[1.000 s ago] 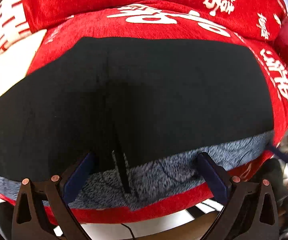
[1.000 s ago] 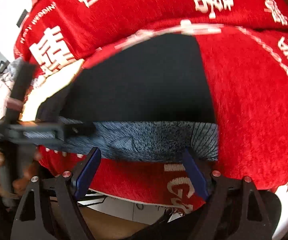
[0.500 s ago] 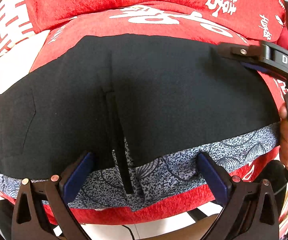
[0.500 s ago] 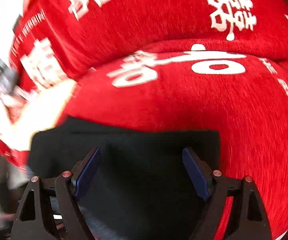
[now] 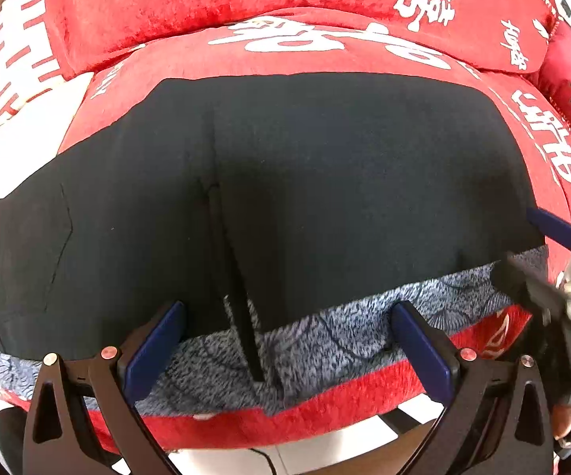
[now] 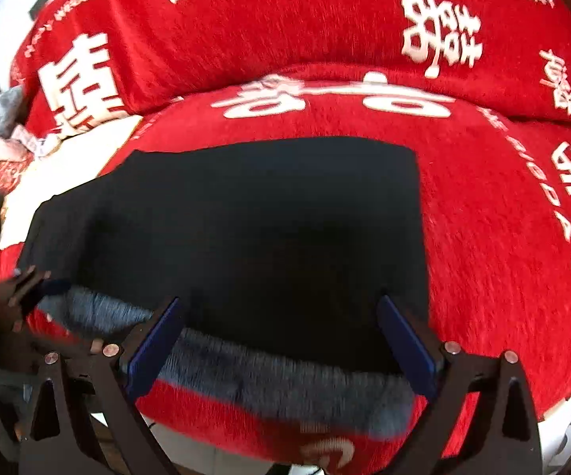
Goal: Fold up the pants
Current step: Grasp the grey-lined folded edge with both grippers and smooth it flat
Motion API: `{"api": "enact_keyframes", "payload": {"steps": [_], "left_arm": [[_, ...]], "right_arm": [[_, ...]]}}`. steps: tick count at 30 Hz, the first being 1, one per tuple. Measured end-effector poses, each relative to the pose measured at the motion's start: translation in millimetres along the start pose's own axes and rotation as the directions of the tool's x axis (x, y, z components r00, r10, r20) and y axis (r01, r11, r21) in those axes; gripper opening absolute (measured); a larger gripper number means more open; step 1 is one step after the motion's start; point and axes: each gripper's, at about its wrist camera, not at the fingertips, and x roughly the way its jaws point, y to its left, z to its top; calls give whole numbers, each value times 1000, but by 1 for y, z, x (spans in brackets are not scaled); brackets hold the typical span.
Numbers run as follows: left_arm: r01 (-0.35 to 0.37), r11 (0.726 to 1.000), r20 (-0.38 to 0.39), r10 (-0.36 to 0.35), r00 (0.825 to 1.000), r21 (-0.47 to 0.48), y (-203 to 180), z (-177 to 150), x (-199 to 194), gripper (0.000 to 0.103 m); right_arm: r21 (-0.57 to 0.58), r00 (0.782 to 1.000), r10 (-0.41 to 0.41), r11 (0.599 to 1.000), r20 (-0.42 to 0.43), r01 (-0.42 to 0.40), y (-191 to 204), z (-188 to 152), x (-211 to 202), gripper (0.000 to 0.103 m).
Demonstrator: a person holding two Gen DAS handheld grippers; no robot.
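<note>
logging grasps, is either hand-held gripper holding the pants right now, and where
Nothing is held. The left hand-held gripper and right hand-held gripper are both open above the pants.

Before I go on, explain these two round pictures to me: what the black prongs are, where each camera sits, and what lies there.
No robot here: a person holds a two-finger gripper in each hand, with a fisheye camera on each looking along its fingers. One picture is from the left gripper, the other from the right gripper. The blue-padded prongs at the bottom are their fingers. Both stand open and hold nothing. Black pants lie spread flat on a red cushion with white lettering, a grey patterned cloth showing at the pants' near edge.
</note>
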Motion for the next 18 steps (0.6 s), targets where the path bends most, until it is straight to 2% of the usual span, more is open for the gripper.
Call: {"api": "enact_keyframes", "payload": {"steps": [1,3,6,8,10,13,14,15,18], "left_arm": [[3,1000,0,-3,1000,-9,2,1,-4,103],[15,999,46,-12,999,-47,12,9,-20,103],[-24,993,102,35,994,-112,24,28,-34,103],[-42,991,68,51,996,-126,23,41,-23,103],[-124,988,18,126,992,-92,13,52,-1,103],[-141,987,28,143,989,-81,11,49,10,103],[-133,988,28,135,990,-80,13,47,9,103],[-123,990,24,125,992,-73,15,45,8,103],[-105,991,21,107,994,-84,32,36,2,103]], "right_arm": [[-7,1000,-6,1000,-18,6,2,-2,-1,99],[-5,999,-18,1000,-36,17,1,-4,-10,100],[49,998,-52,998,45,50,-12,7,-32,100],[80,990,-124,990,65,118,-20,23,-31,100],[74,983,-182,981,27,180,-22,38,-16,100],[-6,960,-271,962,-72,272,-20,49,24,100],[-29,954,-279,960,-105,278,-21,48,35,100],[-19,958,-270,963,-99,269,-25,47,36,101],[91,968,-228,967,-102,238,-50,41,24,103]]}}
